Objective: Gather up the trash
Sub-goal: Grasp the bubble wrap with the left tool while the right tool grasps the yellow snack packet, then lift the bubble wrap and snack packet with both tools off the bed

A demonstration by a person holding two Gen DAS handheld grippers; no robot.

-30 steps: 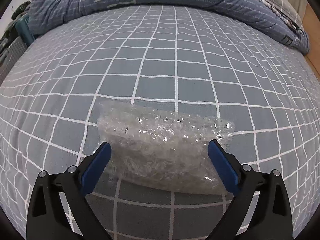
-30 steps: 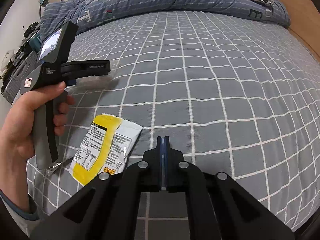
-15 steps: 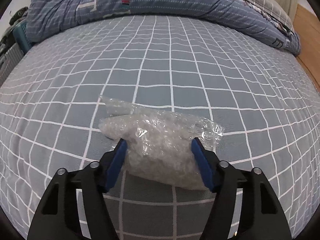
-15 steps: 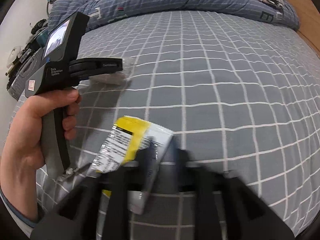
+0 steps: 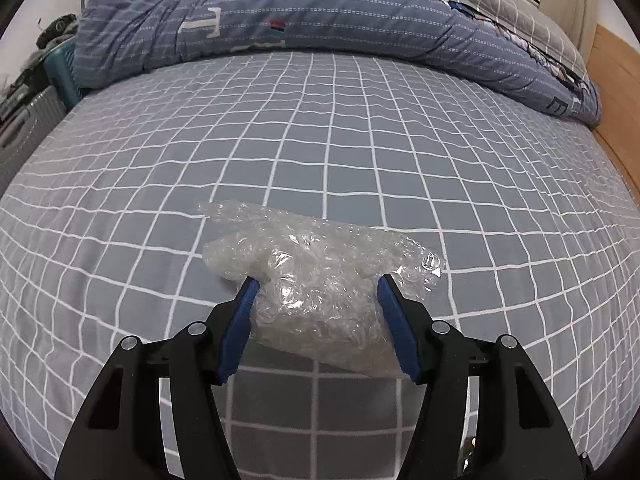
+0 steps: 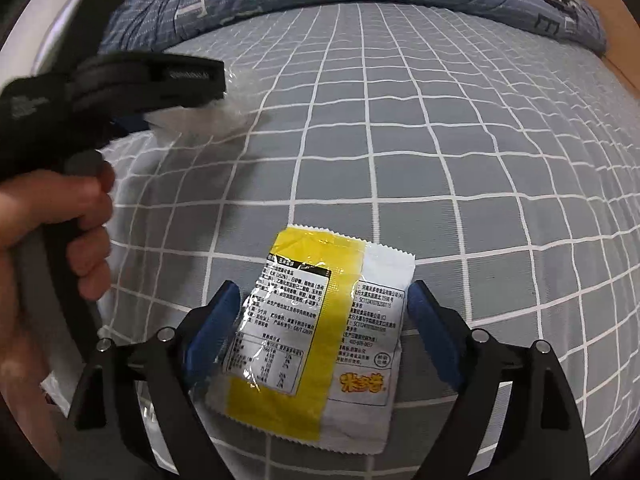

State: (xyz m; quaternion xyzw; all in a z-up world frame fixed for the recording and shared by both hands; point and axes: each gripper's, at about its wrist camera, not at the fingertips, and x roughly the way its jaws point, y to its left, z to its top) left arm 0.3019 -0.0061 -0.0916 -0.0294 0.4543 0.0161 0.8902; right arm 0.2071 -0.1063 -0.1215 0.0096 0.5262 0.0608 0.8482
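Bubble wrap wad (image 5: 320, 296) sits between the left gripper (image 5: 316, 292) fingers, over the bed sheet (image 5: 360, 152). Snack wrapper (image 6: 316, 340) lies flat on sheet between the right gripper (image 6: 324, 300) fingers, probably untouched. Wad is behind-left of wrapper. Duvet (image 5: 320, 16) bunched along far edge, pillow (image 5: 512, 4) behind it at right.
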